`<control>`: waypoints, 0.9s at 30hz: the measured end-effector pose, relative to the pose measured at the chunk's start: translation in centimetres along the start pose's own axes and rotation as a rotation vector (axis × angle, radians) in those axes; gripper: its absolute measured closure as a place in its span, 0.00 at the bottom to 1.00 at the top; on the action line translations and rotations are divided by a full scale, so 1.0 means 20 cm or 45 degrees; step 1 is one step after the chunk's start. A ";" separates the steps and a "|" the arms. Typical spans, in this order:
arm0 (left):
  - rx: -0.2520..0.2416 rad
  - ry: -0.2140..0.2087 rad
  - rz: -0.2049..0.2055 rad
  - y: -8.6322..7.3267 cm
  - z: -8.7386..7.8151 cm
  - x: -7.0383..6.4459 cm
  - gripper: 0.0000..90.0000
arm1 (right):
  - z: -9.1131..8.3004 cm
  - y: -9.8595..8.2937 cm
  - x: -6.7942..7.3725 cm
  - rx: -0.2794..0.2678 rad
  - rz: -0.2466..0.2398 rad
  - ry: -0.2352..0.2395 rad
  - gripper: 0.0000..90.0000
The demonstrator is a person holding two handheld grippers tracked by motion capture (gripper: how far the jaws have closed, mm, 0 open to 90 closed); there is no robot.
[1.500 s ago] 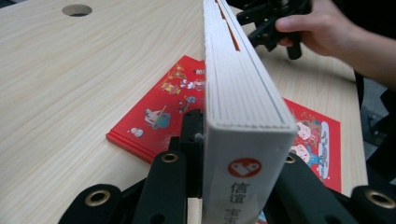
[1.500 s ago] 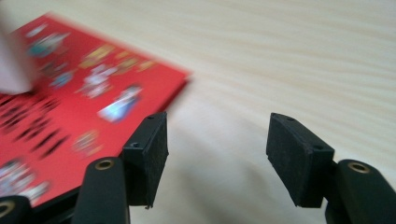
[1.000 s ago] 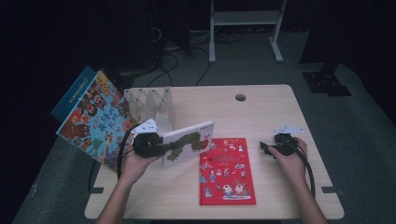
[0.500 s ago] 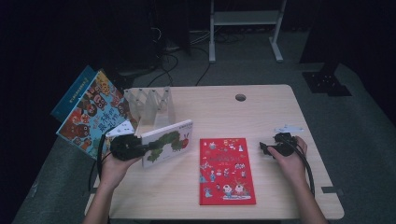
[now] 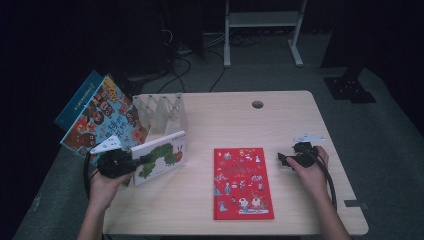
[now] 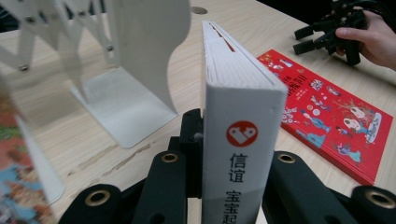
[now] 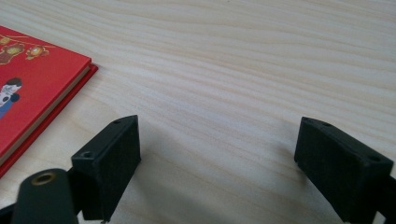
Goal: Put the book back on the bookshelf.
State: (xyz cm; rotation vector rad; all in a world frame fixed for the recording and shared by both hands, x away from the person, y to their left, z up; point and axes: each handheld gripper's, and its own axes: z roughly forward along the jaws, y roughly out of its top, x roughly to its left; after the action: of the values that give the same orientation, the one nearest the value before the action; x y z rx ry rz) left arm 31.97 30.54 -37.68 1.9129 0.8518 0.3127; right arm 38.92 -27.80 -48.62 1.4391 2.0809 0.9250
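Note:
A white caterpillar picture book (image 5: pixel 162 155) is held on edge above the table's left side, and my left gripper (image 5: pixel 134 163) is shut on its spine end. In the left gripper view the spine (image 6: pixel 240 140) stands upright between the black jaws of that gripper (image 6: pixel 229 175), just right of the white folding book rack (image 6: pixel 126 70). A red picture book (image 5: pixel 242 182) lies flat at the table's middle. My right gripper (image 5: pixel 284 159) rests low on the table to the right of the red book (image 7: pixel 28 93). This gripper (image 7: pixel 217 158) is open, with bare wood between its jaws.
The white rack (image 5: pixel 160 112) stands at the back left of the table. Two colourful books (image 5: pixel 100 120) lean beyond it at the left edge. A round cable hole (image 5: pixel 257 104) sits near the far edge. Bare wood (image 5: pixel 225 125) lies between rack and red book.
My left gripper has carried the caterpillar book leftwards, away from the red book and nearer the rack's left end. The right gripper has stayed put.

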 end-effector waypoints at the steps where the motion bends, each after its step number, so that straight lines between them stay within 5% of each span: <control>1: 0.001 0.008 -0.003 0.00 -0.01 0.01 0.84 | 0.00 0.00 0.00 -0.001 -0.001 -0.001 0.14; 16: -0.028 0.101 -0.025 0.03 0.02 0.08 0.84 | 0.00 0.00 0.00 0.000 0.000 -0.001 0.14; 27: -0.066 0.178 -0.046 0.08 0.11 0.12 0.84 | 0.00 0.00 0.00 -0.001 0.000 -0.001 0.14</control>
State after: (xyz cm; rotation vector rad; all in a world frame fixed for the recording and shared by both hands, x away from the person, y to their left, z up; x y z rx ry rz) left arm 35.57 30.22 -37.67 1.8416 0.9600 0.4467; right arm 38.94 -27.81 -48.62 1.4390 2.0800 0.9248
